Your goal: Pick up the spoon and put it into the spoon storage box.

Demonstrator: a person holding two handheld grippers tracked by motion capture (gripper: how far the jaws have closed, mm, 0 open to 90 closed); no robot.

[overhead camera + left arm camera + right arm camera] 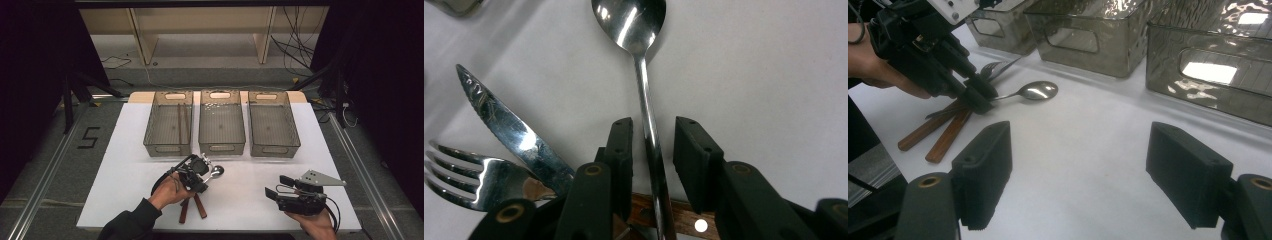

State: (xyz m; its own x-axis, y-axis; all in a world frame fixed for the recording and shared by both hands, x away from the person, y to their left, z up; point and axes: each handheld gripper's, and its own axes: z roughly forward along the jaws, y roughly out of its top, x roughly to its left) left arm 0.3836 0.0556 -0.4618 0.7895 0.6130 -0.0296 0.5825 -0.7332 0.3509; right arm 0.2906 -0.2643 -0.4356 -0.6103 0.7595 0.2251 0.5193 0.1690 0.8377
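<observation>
Left tool (651, 142) astride spoon (631, 22), left bin (169, 124) (two sticks inside)

A white bench (250, 195) stands on grey carpet (65, 165) marked with a black number 5 (89, 137). Behind it, a pale wooden shelf frame (200, 30) rises, with loose cables (295, 45) trailing on the floor. Dark surroundings close in on both sides.

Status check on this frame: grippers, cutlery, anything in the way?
Left gripper astride spoon handle, gap on one side, not clamped. Right gripper open, empty. Knife and fork lie close beside the spoon; wooden handles cross under it.
</observation>
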